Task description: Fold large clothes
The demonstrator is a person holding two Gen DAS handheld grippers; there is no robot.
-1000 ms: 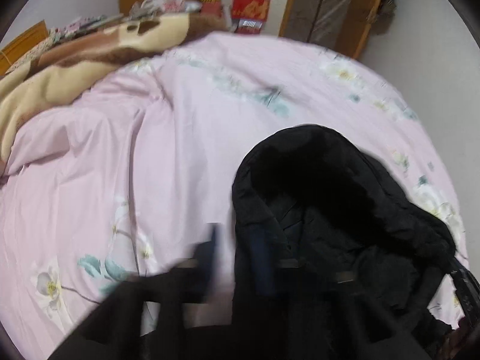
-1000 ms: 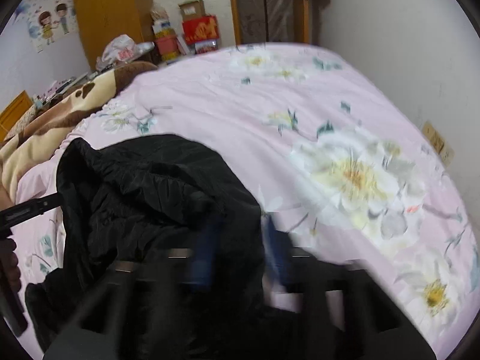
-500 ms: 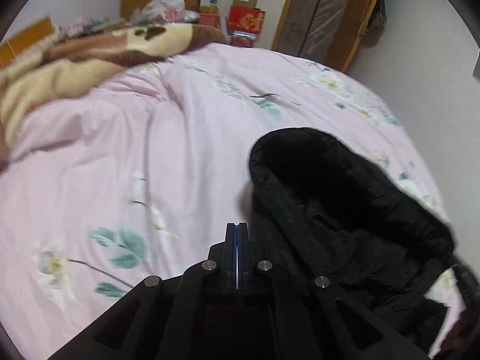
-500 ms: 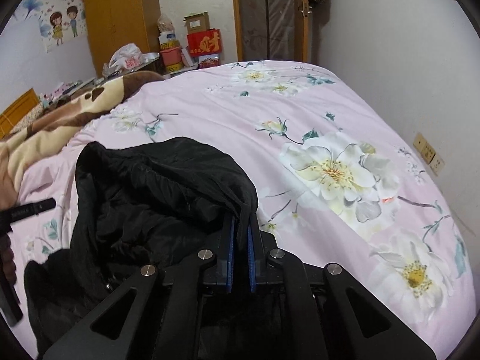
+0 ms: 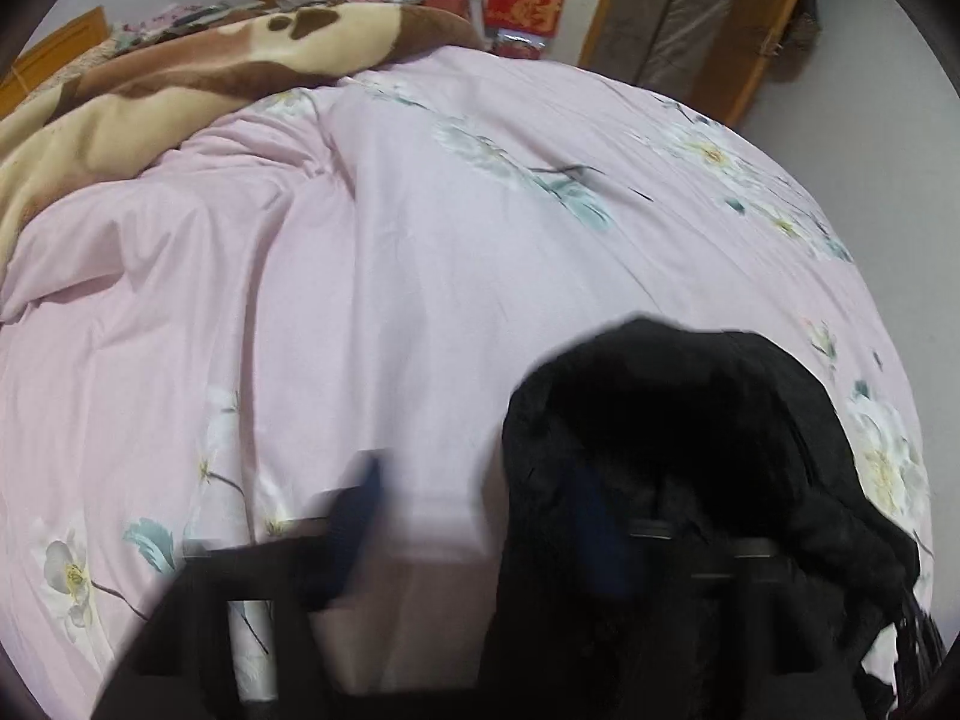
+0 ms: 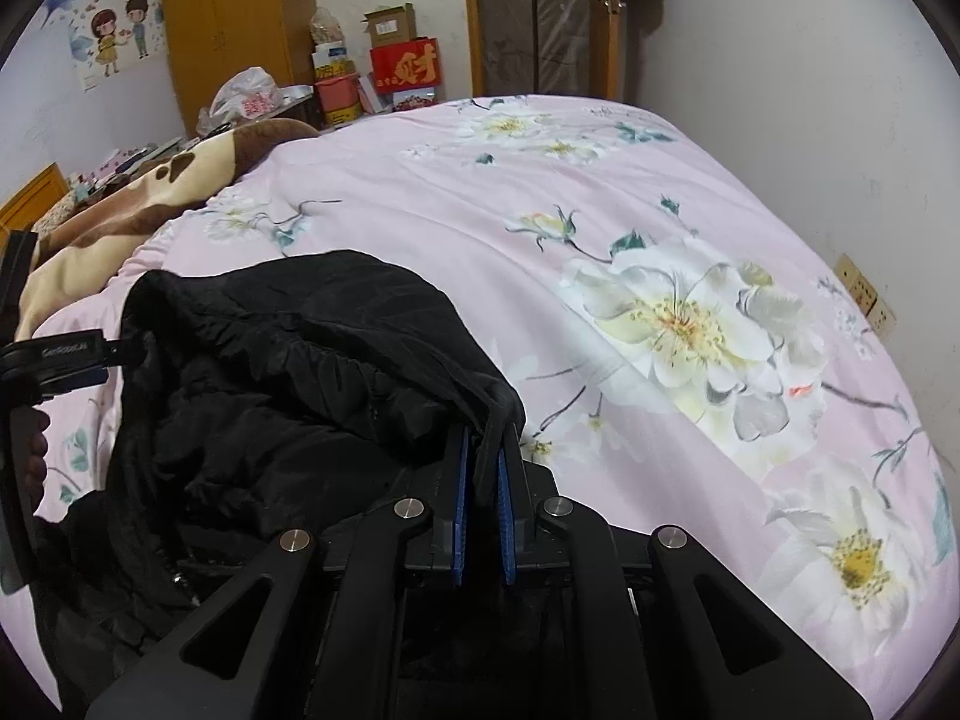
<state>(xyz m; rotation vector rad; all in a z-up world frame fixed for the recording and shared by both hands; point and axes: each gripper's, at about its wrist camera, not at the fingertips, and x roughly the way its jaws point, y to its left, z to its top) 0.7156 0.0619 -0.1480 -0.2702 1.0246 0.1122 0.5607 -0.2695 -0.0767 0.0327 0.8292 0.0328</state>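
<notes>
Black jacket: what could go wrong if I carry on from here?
The right gripper pinches only a thin fold of the black jacket; it may slip when pulled. The left gripper has just been opening, the jacket's edge loose between its fingers, so a lift could drag one side.

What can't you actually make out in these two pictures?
The left tool: motion-blurred in the left wrist view; its jaws have just been opening, but contact with the black jacket is unclear.
The jacket's lower part: cut off by the bottom edge, both views.
The hand holding the left tool: mostly cut off by the right wrist view's left edge.
</notes>
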